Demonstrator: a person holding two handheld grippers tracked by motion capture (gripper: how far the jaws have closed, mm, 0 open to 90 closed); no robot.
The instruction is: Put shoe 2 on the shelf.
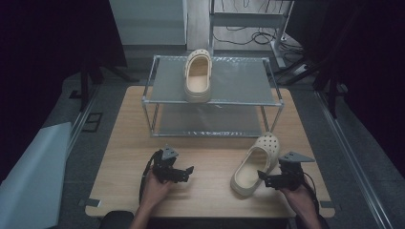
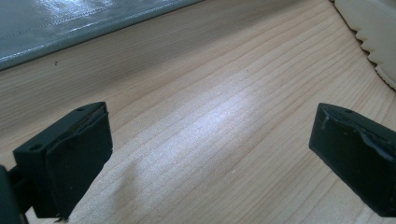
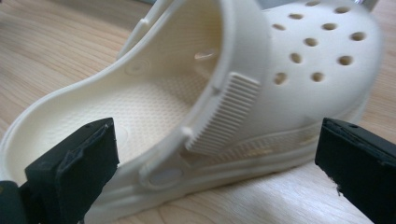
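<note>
Desk [image 1: 210, 157] of pale wood grain carries everything you work on, with a two-tier metal-framed rack with grey shelves [image 1: 248, 78] standing across its far half. One cream foam clog with a perforated toe [image 1: 197, 76] already sits on the rack's top shelf, toe pointing away from you. Its mate, a second cream foam clog [image 1: 254, 164], lies on the desk in front of the rack's right corner, its long axis slanting from heel near you on the left up to toe at the far right.

That clog is the one in play, and your right gripper [image 1: 270, 180] is by far the nearer, sitting just beside its heel end. In the right gripper view the fingers [image 3: 77, 163] stand wide, the near one over the heel opening and the other outside the clog's side wall, nothing pinched yet. Your left gripper [image 1: 184, 172] rests well apart to the left, its fingers [image 2: 70, 154] also spread wide over bare wood, with the clog's edge at the far right.
</note>
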